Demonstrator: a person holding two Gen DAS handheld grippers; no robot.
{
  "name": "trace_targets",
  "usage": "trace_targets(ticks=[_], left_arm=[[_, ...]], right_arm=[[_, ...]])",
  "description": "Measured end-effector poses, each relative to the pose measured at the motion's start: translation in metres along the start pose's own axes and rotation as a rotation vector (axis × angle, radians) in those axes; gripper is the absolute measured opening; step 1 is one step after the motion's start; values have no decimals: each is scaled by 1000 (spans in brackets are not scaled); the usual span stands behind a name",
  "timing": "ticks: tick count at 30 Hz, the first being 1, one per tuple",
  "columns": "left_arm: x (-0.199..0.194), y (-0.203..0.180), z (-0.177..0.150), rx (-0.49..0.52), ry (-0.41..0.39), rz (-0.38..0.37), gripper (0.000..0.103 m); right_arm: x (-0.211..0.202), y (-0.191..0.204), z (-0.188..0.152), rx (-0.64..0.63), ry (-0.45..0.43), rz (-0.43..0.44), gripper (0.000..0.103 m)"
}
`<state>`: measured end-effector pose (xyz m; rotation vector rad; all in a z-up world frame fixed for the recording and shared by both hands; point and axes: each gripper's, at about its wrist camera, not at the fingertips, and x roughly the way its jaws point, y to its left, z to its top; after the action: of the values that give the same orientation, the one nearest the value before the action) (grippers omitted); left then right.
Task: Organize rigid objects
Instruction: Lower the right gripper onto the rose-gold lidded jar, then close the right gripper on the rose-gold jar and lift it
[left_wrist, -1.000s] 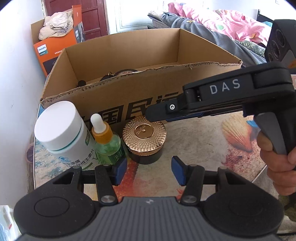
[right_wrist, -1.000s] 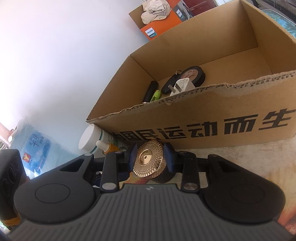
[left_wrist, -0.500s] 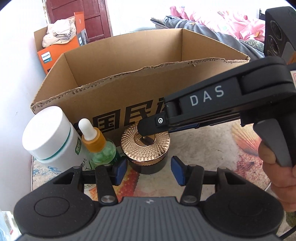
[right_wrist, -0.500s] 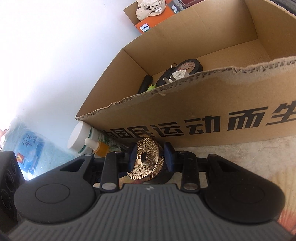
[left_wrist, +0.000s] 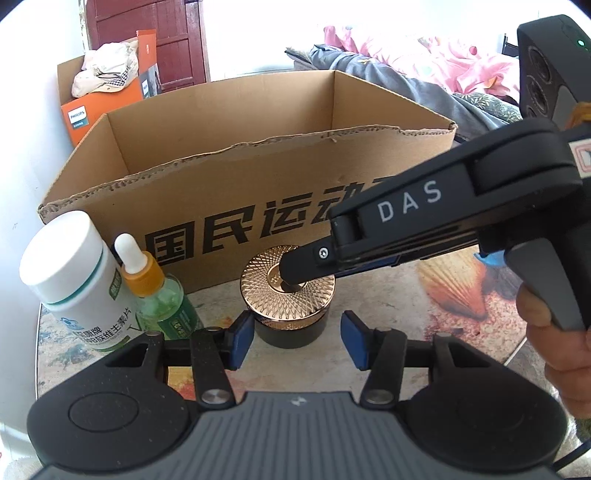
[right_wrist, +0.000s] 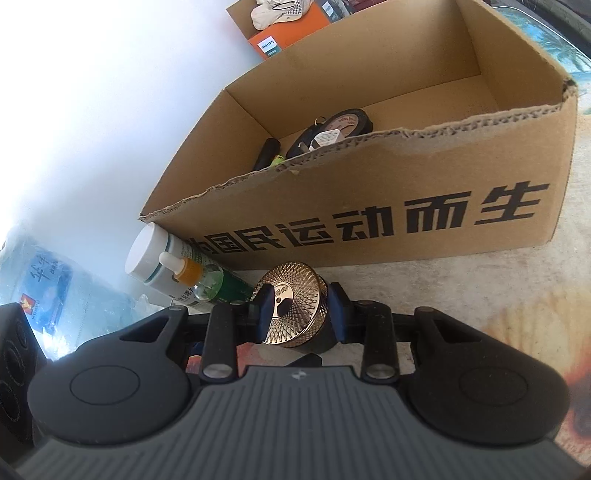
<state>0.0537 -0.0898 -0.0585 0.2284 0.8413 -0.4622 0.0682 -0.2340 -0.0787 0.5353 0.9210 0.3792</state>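
A black jar with a gold patterned lid (left_wrist: 288, 291) stands on the table in front of the cardboard box (left_wrist: 258, 206). My right gripper (right_wrist: 301, 308) is shut on the gold lid (right_wrist: 295, 302) from above; in the left wrist view it reaches in from the right (left_wrist: 295, 269). My left gripper (left_wrist: 297, 339) is open, its blue pads on either side of the jar's base, not touching. A white pill bottle (left_wrist: 74, 280) and a green dropper bottle (left_wrist: 155, 295) stand to the jar's left.
The box (right_wrist: 369, 206) holds a black tape roll (right_wrist: 347, 123), a white plug and a dark stick. An orange Philips box (left_wrist: 107, 99) with a cap stands behind. A bed with pink bedding (left_wrist: 424, 62) lies at the back right. The white wall runs along the left.
My right gripper has come down onto the gold lid and closed on it. My left gripper has moved closer to the jar and lower, staying open.
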Motion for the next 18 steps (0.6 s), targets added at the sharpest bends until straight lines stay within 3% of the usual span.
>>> trace_targets(ticks=[18], left_arm=[[19, 11, 20, -6, 18, -16, 53]], right_arm=[[-4, -7, 9, 37, 35, -41, 32]])
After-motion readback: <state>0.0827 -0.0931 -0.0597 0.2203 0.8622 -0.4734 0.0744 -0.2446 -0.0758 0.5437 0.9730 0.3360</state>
